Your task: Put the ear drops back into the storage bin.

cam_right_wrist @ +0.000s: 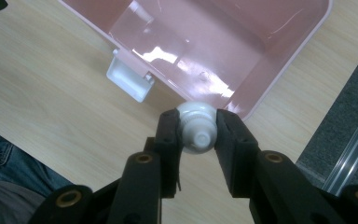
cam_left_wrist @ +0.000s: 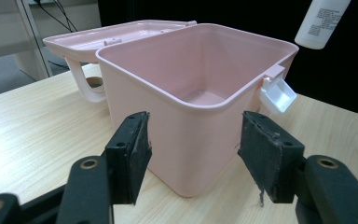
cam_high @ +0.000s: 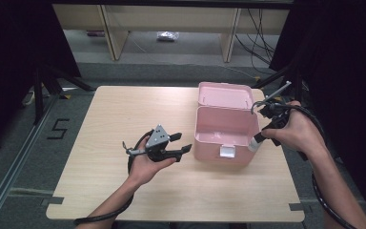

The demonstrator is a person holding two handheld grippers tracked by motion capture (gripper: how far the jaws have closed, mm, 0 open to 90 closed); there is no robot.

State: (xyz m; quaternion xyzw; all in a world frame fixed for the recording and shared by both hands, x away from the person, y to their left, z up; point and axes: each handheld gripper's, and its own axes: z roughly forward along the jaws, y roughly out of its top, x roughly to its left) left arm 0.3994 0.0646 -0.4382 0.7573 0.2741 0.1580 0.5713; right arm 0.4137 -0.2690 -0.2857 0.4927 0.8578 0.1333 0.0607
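A pink plastic box (cam_high: 205, 143) stands open on the table, its lid (cam_high: 224, 94) laid back behind it and a white latch (cam_high: 227, 151) on its front wall. My right gripper (cam_right_wrist: 196, 130) is shut on a small white bottle (cam_right_wrist: 196, 127), held over the box's near right corner (cam_right_wrist: 244, 109). From above, the white bottle (cam_high: 255, 141) hangs at the box's right rim under my right gripper (cam_high: 262, 136). My left gripper (cam_high: 183, 142) rests open in an upturned hand left of the box. Its black pads (cam_left_wrist: 131, 154) stand apart with nothing between them, facing the box wall (cam_left_wrist: 177, 140).
The wooden table (cam_high: 114, 119) has bare room on its left half and along the front. Black curtains flank both sides. A shelf unit (cam_high: 171, 28) and cables lie beyond the far edge. The person's leg in jeans (cam_right_wrist: 4, 163) sits below the table edge.
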